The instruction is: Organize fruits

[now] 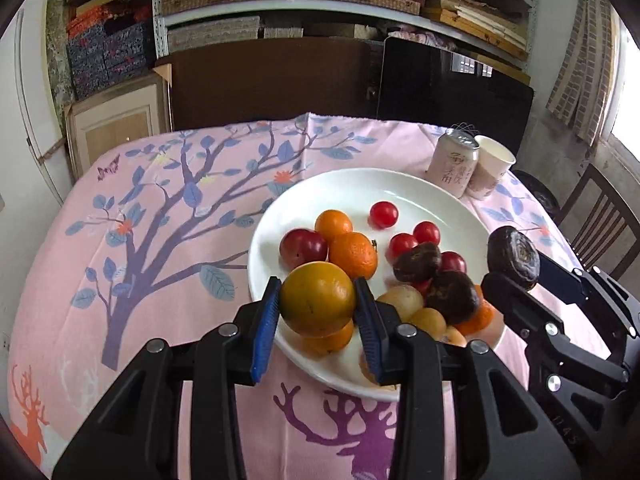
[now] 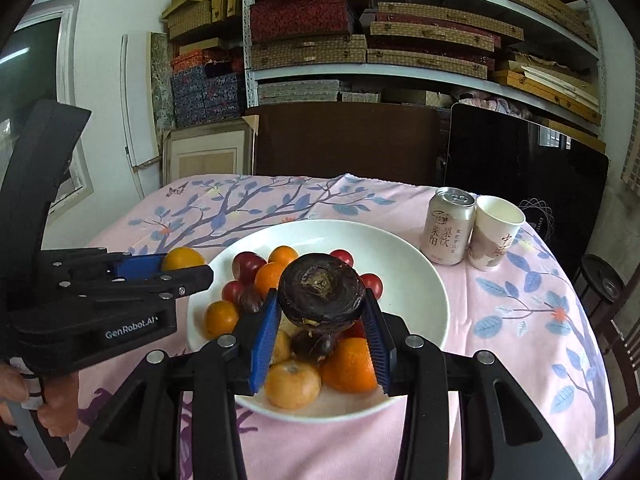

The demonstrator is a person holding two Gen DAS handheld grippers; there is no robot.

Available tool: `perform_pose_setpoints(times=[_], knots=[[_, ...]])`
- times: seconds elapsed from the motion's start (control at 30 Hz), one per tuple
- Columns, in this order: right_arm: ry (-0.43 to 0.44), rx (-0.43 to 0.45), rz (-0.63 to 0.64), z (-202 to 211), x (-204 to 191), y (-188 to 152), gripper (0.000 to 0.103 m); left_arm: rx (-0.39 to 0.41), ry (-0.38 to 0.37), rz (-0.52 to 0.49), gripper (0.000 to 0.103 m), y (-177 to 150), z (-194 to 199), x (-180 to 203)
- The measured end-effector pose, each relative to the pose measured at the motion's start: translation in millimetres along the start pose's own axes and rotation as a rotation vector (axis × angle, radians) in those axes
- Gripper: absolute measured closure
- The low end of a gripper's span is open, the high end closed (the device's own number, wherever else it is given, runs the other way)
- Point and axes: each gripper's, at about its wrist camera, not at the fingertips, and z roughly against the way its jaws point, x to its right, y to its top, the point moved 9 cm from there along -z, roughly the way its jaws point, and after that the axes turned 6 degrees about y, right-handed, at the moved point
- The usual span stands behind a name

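Note:
A white plate [image 1: 352, 188] on the pink tablecloth holds oranges, red plums, cherry tomatoes [image 1: 383, 214] and dark purple fruits [image 1: 452, 297]. My left gripper [image 1: 317, 312] is shut on a yellow-orange orange [image 1: 318, 299], held above the plate's near-left rim. My right gripper [image 2: 321, 316] is shut on a dark purple round fruit [image 2: 321, 294], held over the plate's [image 2: 416, 280] near part. In the left wrist view the right gripper [image 1: 516, 276] shows at the right with the dark fruit [image 1: 513, 254]. In the right wrist view the left gripper [image 2: 176, 266] shows at the left with the orange [image 2: 183, 258].
A pink drink can [image 2: 447, 226] and a paper cup [image 2: 494, 238] stand at the table's far right. A dark chair back [image 1: 268, 80] and a black screen [image 2: 524, 168] stand behind the table. Shelves of boxes fill the wall. A wooden chair [image 1: 600, 220] is at the right.

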Motion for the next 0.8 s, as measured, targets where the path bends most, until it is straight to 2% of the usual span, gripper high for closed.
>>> perform_pose_setpoints(times=[0.07,0.1,0.13,0.2,0.23,0.33,0.47,0.53,0.63,0.8], knots=[[-0.023,-0.016,0.002,-16.1,2.3,1.3,0.061,-0.025,-0.019,0.029,0.067,0.5,-16.5,-1.8],[-0.025,-0.012,0.014,-21.1,1.4,1.8,0.056,-0.03,-0.024,0.04,0.065,0.2,-22.3,-1.9],[-0.022,-0.014,0.034,-25.5,-0.5,1.7,0.044,-0.037,-0.025,0.059,0.058,-0.2,-26.9,-3.2],[-0.06,-0.005,0.056,-25.2,4.2,1.1,0.039,-0.033,0.029,0.097,0.015,0.4,-31.6,-13.3],[-0.06,0.005,0.055,-22.4,7.1,1.4,0.034,-0.021,0.034,0.117,0.008,2.1,-30.3,-17.9],[-0.043,-0.002,0.028,-13.5,15.3,-3.8,0.033,-0.004,0.012,0.133,0.007,5.3,-22.2,-21.4],[-0.028,-0.014,-0.022,3.9,23.7,-14.1,0.032,0.028,0.043,0.092,0.006,0.4,-4.6,-21.2],[-0.052,-0.043,-0.081,11.0,30.7,-23.0,0.027,0.047,0.046,0.08,0.006,-5.7,6.3,-18.7],[-0.024,-0.073,-0.173,22.5,31.0,-37.6,0.018,0.054,0.043,0.048,0.005,-21.3,21.1,-11.6],[-0.064,-0.093,-0.164,45.3,26.9,-56.9,0.012,0.046,0.047,0.002,0.005,-51.0,43.7,-2.7]])
